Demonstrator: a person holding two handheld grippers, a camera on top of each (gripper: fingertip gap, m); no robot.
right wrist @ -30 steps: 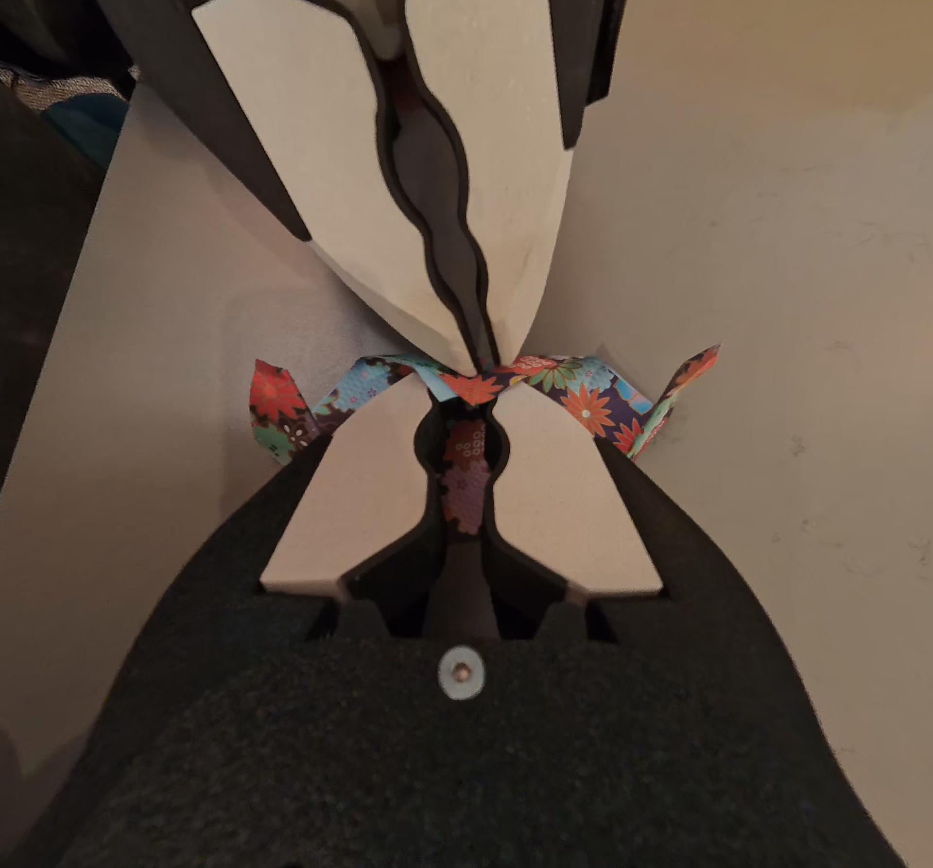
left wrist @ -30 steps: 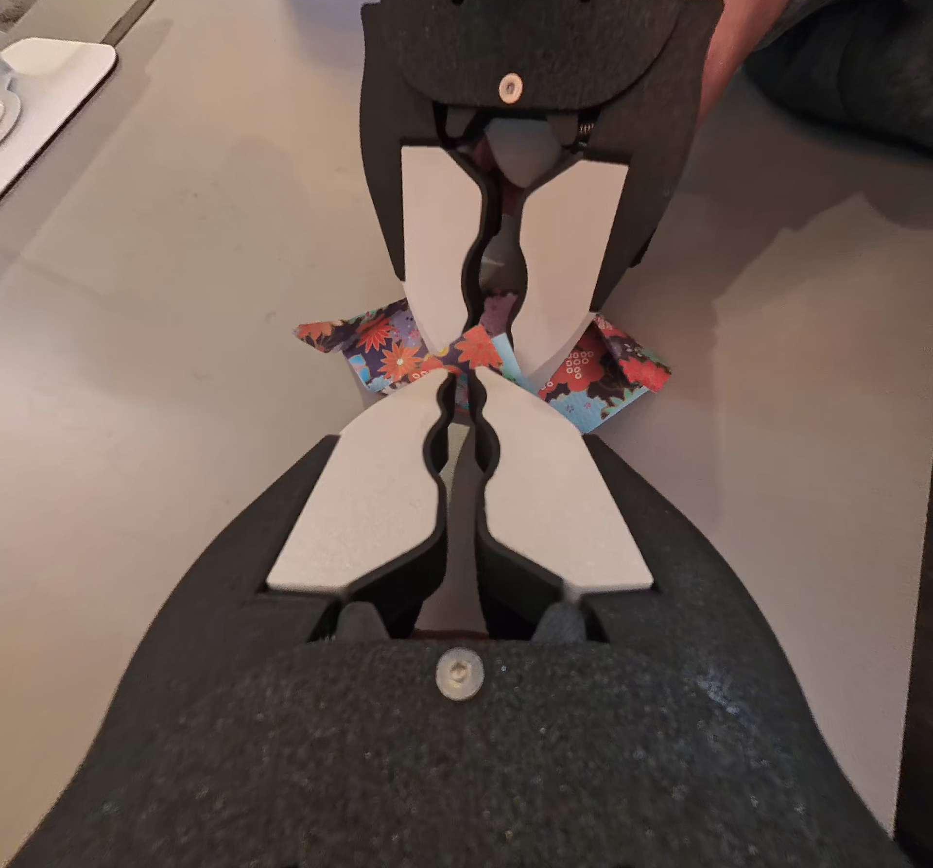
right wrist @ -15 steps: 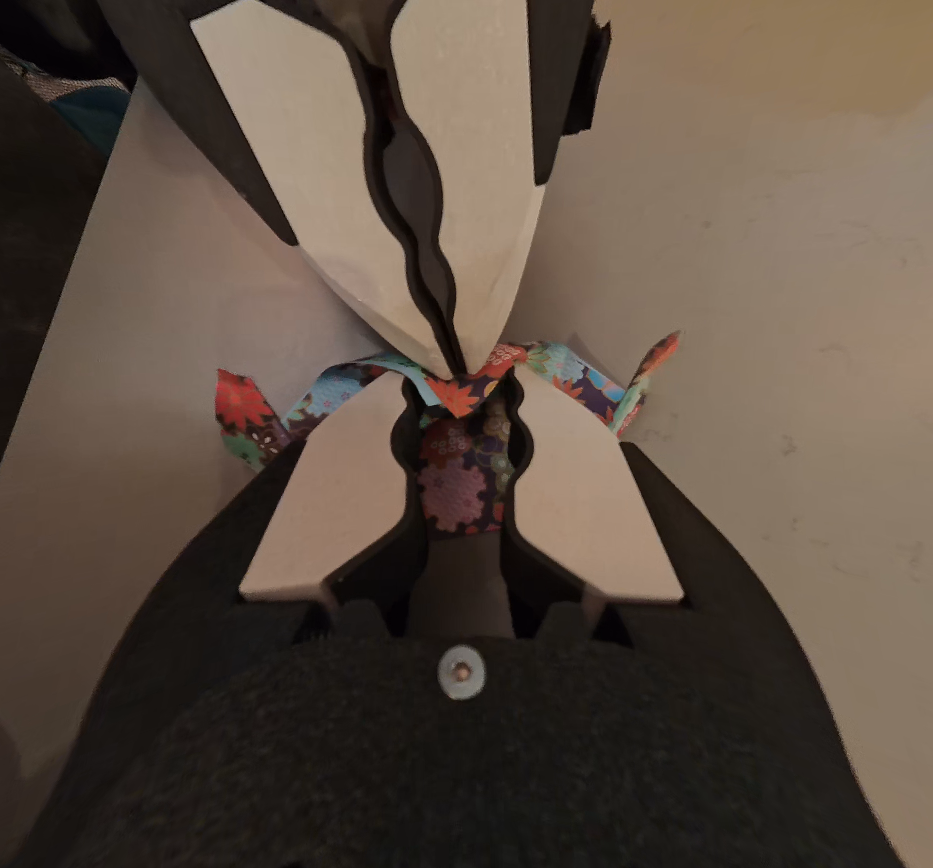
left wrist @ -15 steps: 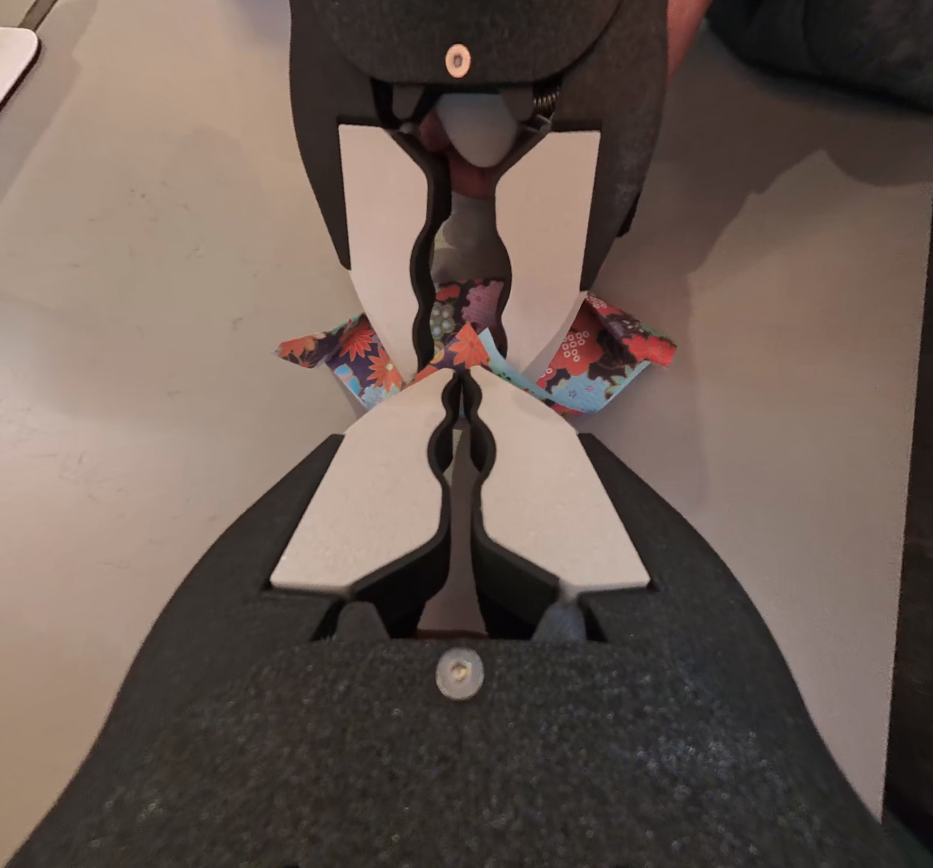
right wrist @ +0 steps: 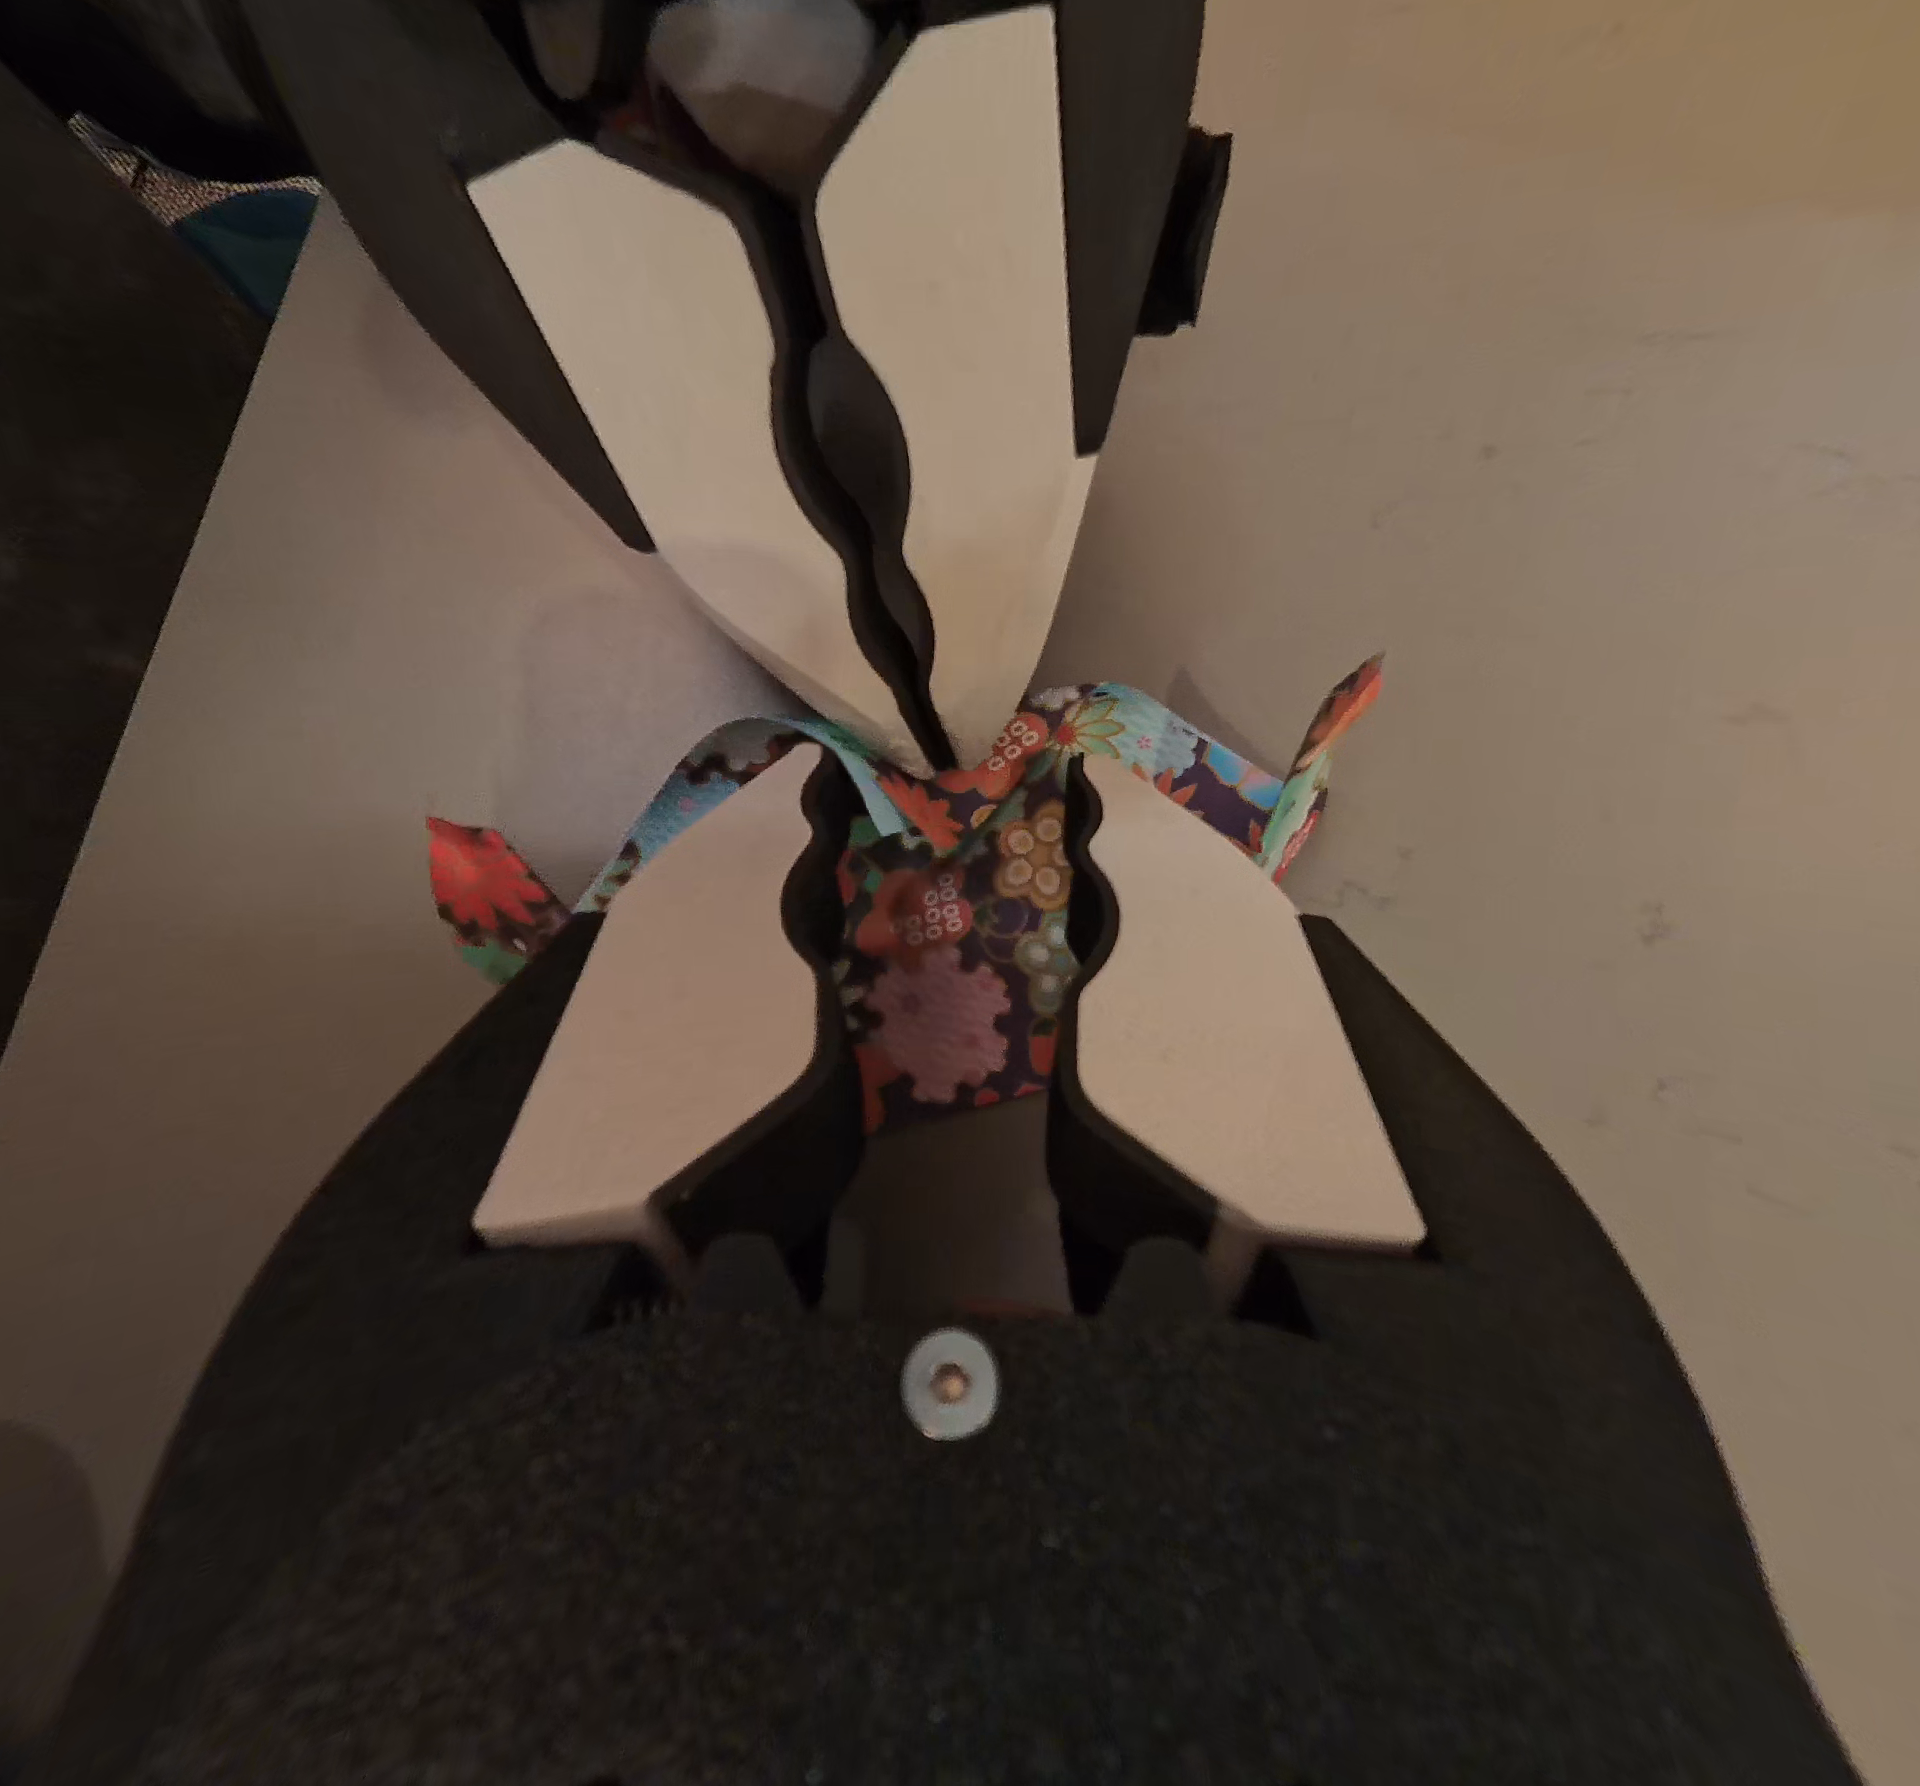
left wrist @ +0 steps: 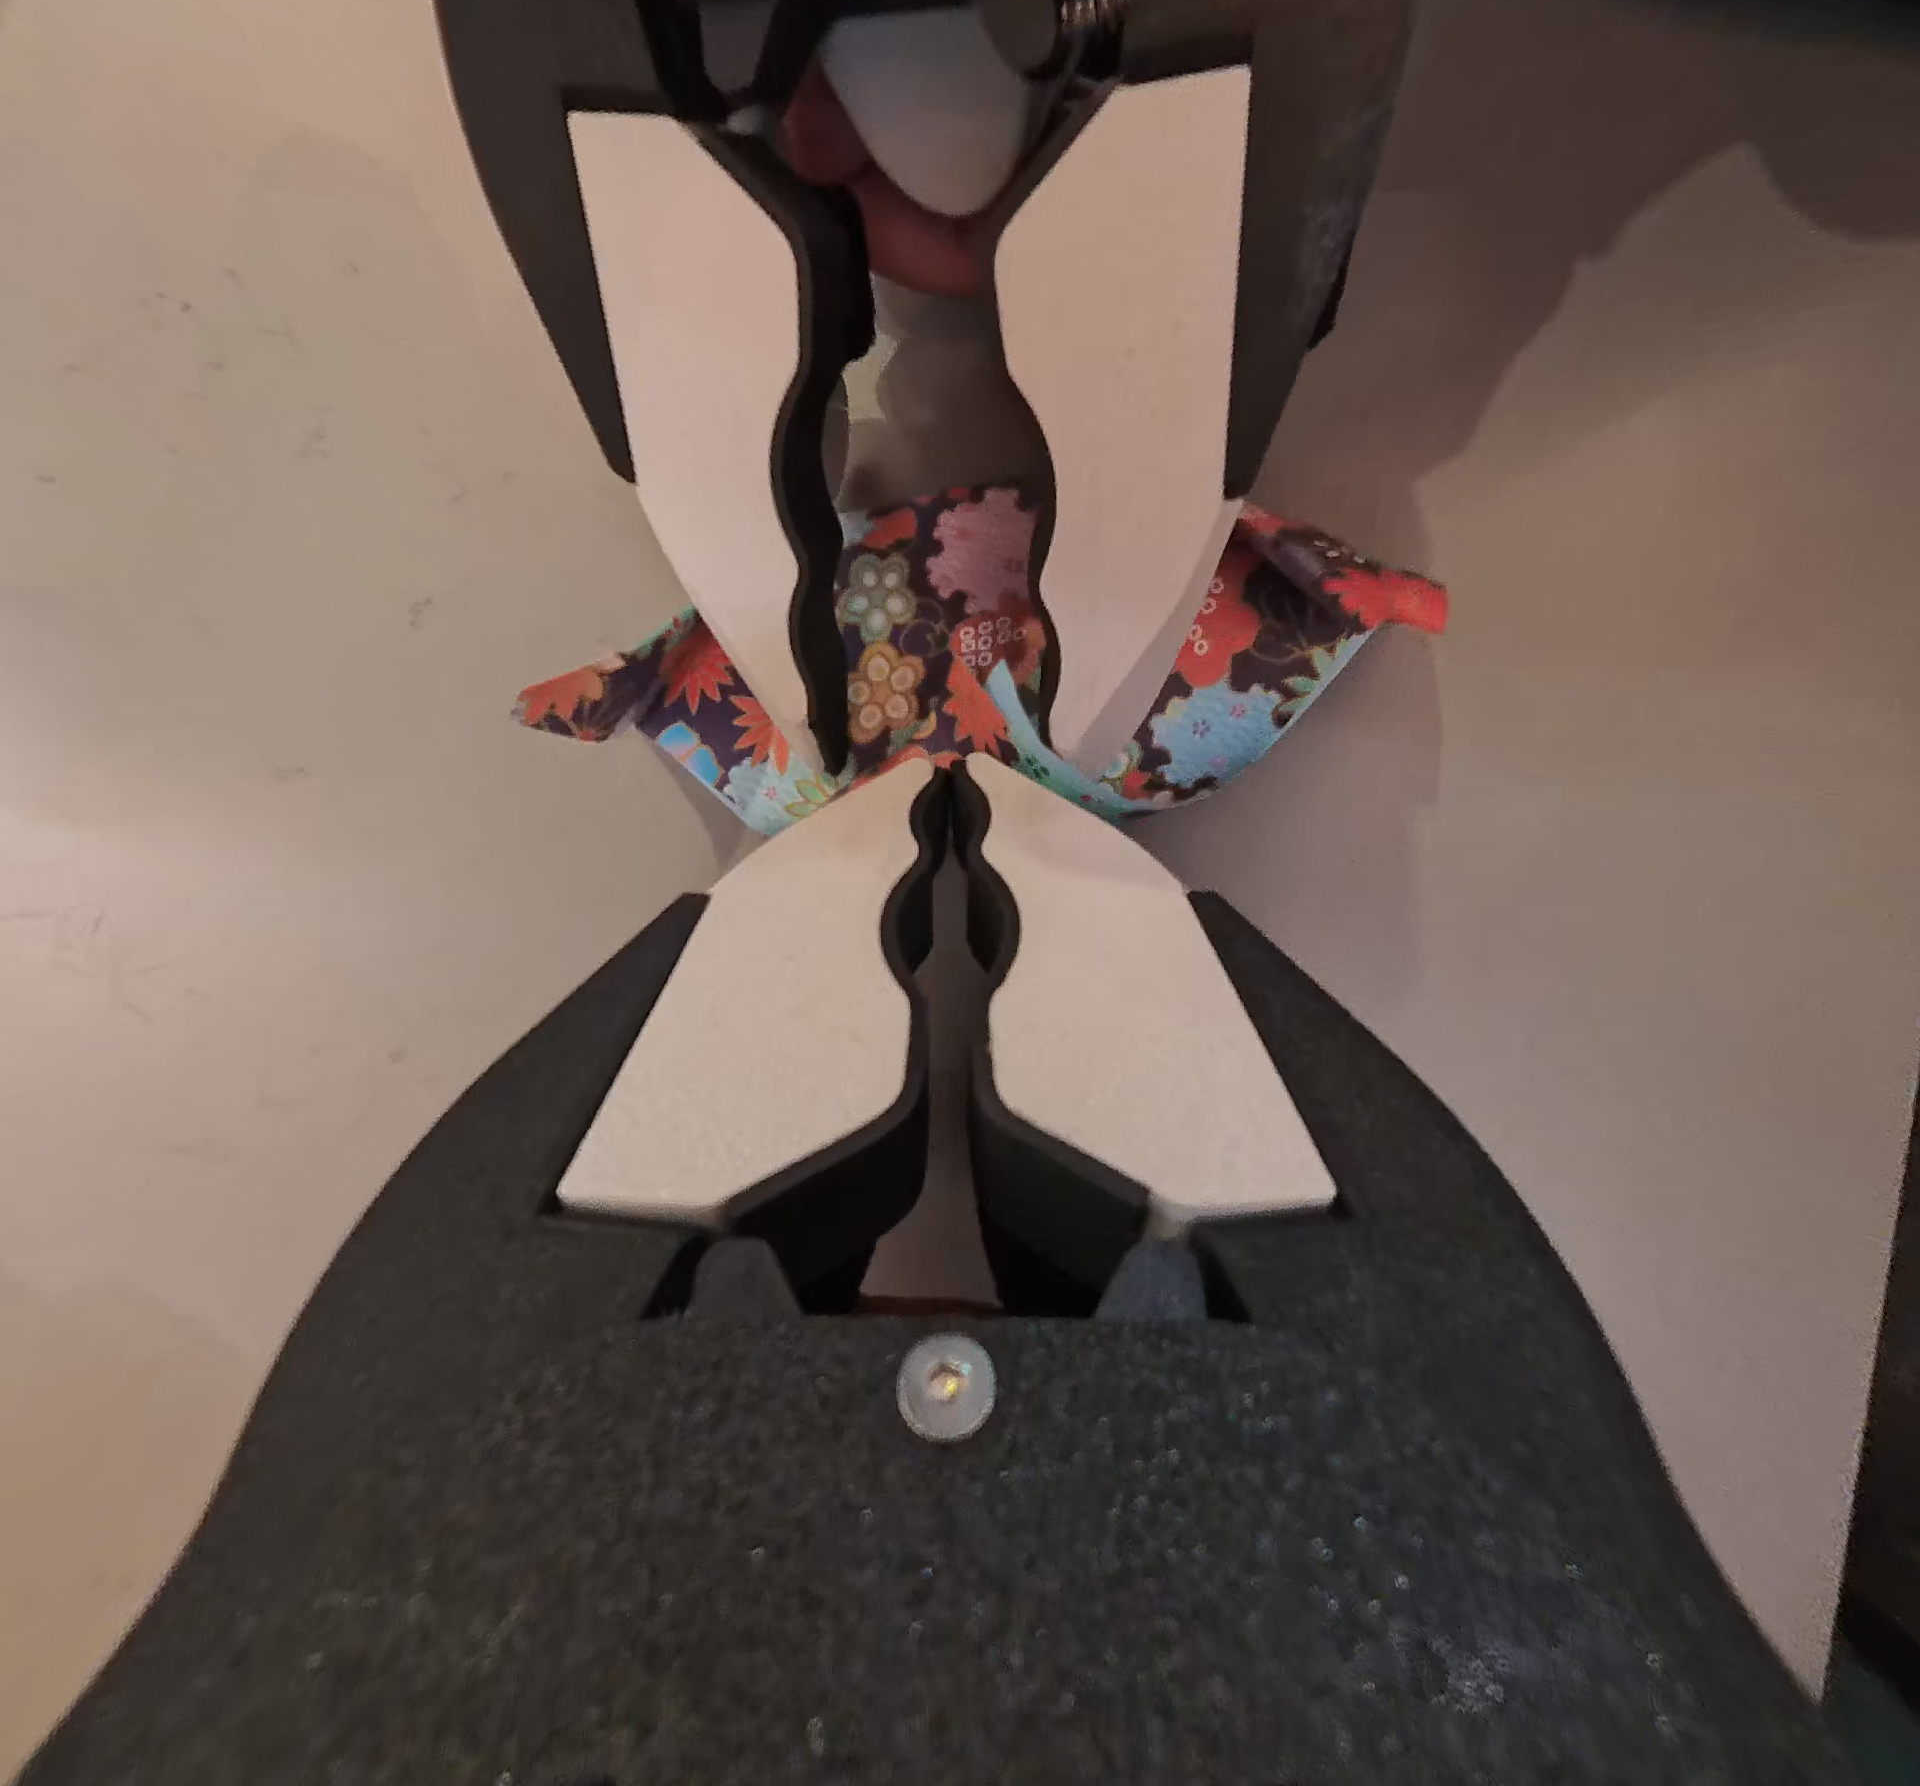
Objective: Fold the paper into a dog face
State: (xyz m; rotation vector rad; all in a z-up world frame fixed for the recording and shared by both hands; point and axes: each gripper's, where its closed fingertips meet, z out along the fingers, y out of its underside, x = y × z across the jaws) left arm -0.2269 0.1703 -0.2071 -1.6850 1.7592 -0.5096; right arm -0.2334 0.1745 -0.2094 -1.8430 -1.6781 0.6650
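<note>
A small floral paper point(left wrist: 940, 656), already folded with two side flaps raised, lies on the pale desk point(left wrist: 260, 489). The left tool point(left wrist: 948, 772) pinches its near edge; the right tool point(right wrist: 951, 811) straddles it, released. Final shaping seems left.

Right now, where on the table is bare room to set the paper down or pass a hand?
Bare table lies left of the floral paper, and more to its right up to the table edge. In the right wrist view, bare tabletop lies right of the paper. The middle is crowded: left tongs and right tongs meet tip to tip over the paper.
</note>
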